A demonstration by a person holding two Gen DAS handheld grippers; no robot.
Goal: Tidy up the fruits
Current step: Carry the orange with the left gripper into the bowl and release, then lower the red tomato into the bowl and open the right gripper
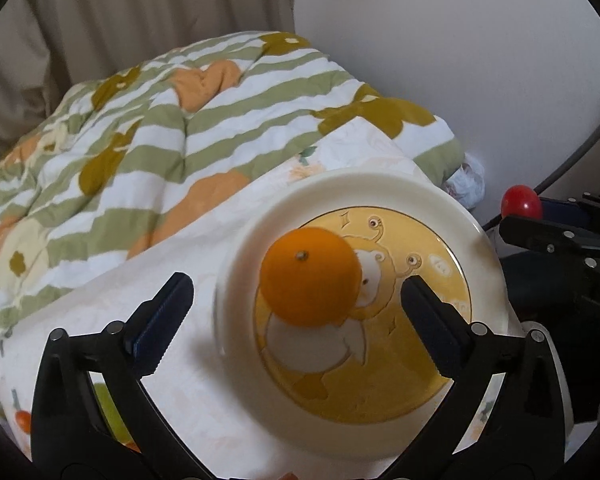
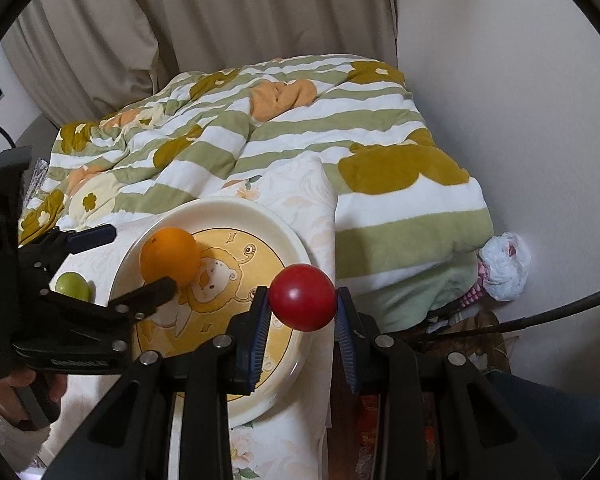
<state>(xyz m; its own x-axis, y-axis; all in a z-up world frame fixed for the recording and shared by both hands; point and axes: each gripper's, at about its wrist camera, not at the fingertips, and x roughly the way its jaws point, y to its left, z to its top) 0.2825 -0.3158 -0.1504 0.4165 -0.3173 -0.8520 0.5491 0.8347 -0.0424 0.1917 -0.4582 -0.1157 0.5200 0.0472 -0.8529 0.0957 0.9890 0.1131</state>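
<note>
Left hand-held gripper spread wide around the orange — right hand-held gripper grasping the red fruit.

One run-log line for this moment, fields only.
left gripper: open above orange on plate | right gripper: shut on red fruit | green fruit: beside plate

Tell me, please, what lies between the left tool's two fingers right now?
The orange sits between the open left tool's fingers, untouched by either pad, resting on the cartoon plate. The left wrist view shows this best.
</note>
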